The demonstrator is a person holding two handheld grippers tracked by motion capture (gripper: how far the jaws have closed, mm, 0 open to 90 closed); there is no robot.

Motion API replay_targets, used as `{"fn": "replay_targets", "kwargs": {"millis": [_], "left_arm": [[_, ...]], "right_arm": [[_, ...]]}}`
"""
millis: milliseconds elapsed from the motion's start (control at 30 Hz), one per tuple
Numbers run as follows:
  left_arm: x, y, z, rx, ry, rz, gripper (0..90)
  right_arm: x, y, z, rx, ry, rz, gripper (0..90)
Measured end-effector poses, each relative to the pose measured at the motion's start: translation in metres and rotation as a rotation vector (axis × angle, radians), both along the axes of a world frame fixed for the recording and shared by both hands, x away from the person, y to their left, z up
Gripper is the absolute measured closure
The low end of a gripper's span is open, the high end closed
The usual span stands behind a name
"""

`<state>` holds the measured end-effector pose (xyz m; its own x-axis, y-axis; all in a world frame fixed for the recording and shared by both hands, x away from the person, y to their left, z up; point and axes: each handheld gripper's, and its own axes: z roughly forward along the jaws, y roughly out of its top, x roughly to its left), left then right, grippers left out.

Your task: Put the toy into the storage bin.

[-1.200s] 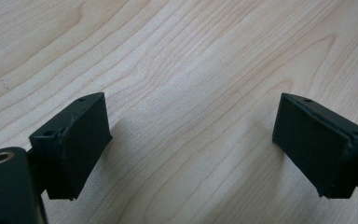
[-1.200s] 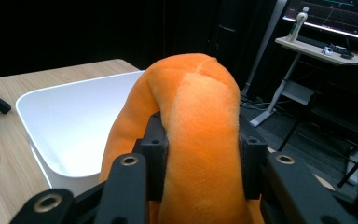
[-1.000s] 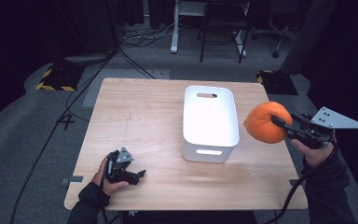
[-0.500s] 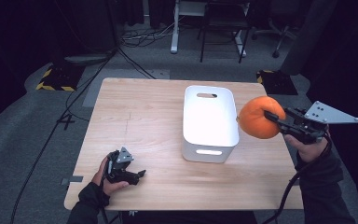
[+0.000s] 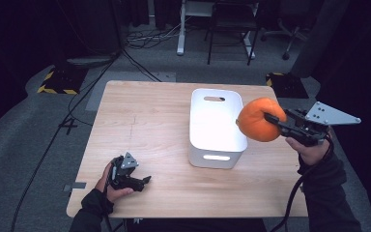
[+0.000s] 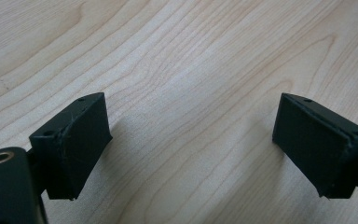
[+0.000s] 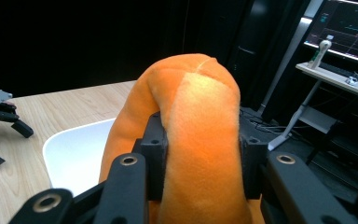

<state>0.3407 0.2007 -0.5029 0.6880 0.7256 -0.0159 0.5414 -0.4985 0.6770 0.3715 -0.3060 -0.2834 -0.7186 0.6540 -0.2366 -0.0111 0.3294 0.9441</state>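
We hold the orange plush toy (image 5: 260, 119) clamped in our right gripper (image 5: 276, 121), above the right rim of the white plastic bin (image 5: 217, 155). Being soft, round and squashed, it could catch that rim and fall outside. Our left gripper (image 5: 136, 182) rests on the wooden bench (image 5: 145, 121), left of the bin, fingers apart.

The right gripper (image 5: 270, 119), clamped on the orange plush toy (image 5: 260, 119), has travelled toward 9 o'clock in the high view, from off the table's 3 o'clock edge to the rim of the white bin (image 5: 216, 99). The toy, which a sec ago hung apart from the bin w/ bare wood between them, now overlaps the bin's 3 o'clock wall. The hand & forearm behind it have shifted the same way.
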Motion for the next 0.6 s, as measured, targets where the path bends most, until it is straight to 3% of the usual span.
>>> {"fn": "replay_targets", "kwargs": {"millis": [600], "left_arm": [[0.0,0.0,0.0,0.0,0.0,0.0,11.4]], "right_arm": [[0.007,0.028,-0.001,-0.011,0.012,0.048,63.7]]}}
